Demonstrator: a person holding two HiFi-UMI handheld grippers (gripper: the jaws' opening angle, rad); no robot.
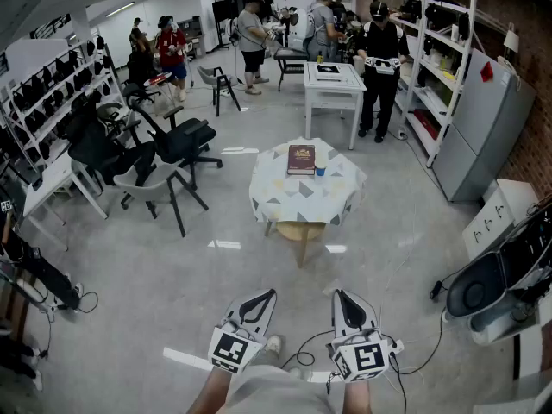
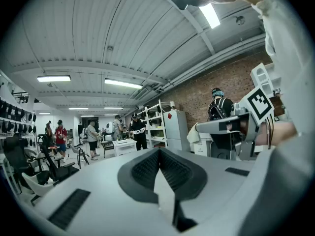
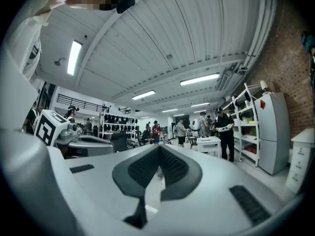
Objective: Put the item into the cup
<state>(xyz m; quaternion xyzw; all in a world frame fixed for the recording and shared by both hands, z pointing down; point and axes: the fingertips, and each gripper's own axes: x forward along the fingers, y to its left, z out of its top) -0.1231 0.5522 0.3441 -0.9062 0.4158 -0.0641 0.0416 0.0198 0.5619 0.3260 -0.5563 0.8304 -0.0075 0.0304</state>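
I've got the left gripper point(image 1: 268, 294) and right gripper point(image 1: 339, 295) both pinched closed, empty, well back from the table point(image 1: 293, 200) with the blue cup point(image 1: 320, 171).

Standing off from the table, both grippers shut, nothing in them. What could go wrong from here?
1. A cable trails on the floor by the feet, so it could trip the person on the walk to the table.
2. The cup is small and sits right beside the book, so it is easy to knock over.
3. The cloth drapes over the table's edge, and snagging it could drag both.
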